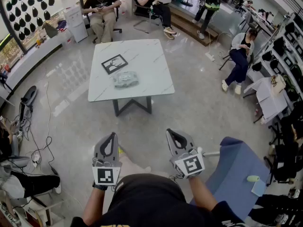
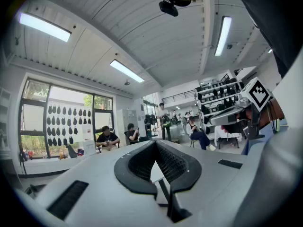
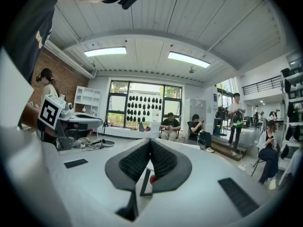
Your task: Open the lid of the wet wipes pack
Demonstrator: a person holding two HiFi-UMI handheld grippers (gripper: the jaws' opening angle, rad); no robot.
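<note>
The wet wipes pack (image 1: 125,80), pale green-grey, lies flat near the middle of the white marble-look table (image 1: 156,56), far ahead of me. Beside it on the table sits a black-framed marker card (image 1: 114,64). My left gripper (image 1: 111,137) and right gripper (image 1: 171,133) are held close to my body, well short of the table, pointing about level. Both are shut with nothing between the tips. In the left gripper view the left gripper (image 2: 155,143) shows its dark pads meeting at the tip. The right gripper (image 3: 150,140) looks the same in the right gripper view.
Several people sit on chairs around the room beyond the table (image 1: 101,6) and at the right (image 1: 240,56). A blue chair (image 1: 241,169) stands close at my right. Cables and gear (image 1: 28,126) lie on the floor at the left. Grey floor separates me from the table.
</note>
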